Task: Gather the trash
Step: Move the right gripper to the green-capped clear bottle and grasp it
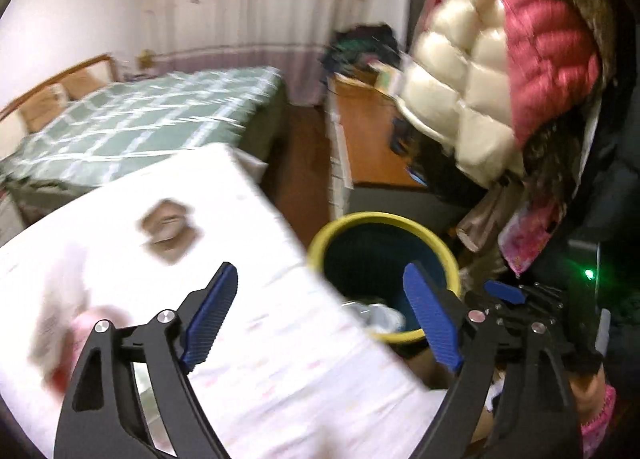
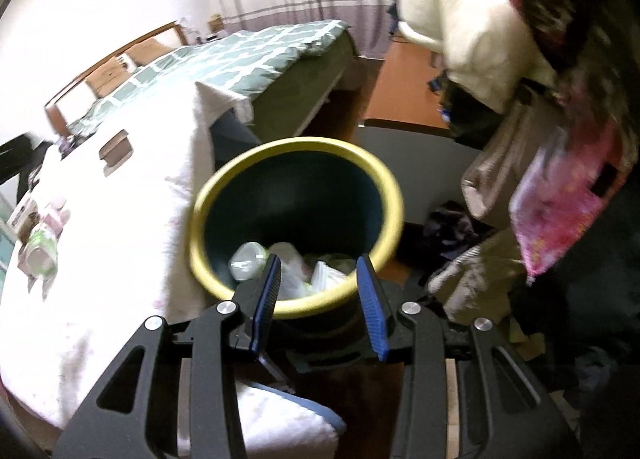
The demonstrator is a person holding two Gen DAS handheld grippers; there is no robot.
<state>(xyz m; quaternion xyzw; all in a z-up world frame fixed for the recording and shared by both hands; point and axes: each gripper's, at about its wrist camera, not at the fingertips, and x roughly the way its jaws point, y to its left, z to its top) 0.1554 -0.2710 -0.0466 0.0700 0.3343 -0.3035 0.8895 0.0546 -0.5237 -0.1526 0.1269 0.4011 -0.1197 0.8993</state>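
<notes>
Left wrist: left gripper spread wide, nothing between the blue pads, over the white-clothed table's edge beside the yellow-rimmed bin; right gripper at the bin's far side.

Right wrist: right gripper half-spread around the bin's near rim, pads apparently not pressing; crumpled trash inside the bin; bottle on the table.

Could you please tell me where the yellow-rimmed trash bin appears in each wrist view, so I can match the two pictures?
Left wrist view: the trash bin sits lower right of centre, beside the white-covered table, partly behind the right finger of the left tongs.
Right wrist view: the trash bin fills the centre, just beyond the right tongs.
Shared landmark: the green checked bed, upper left.
</notes>
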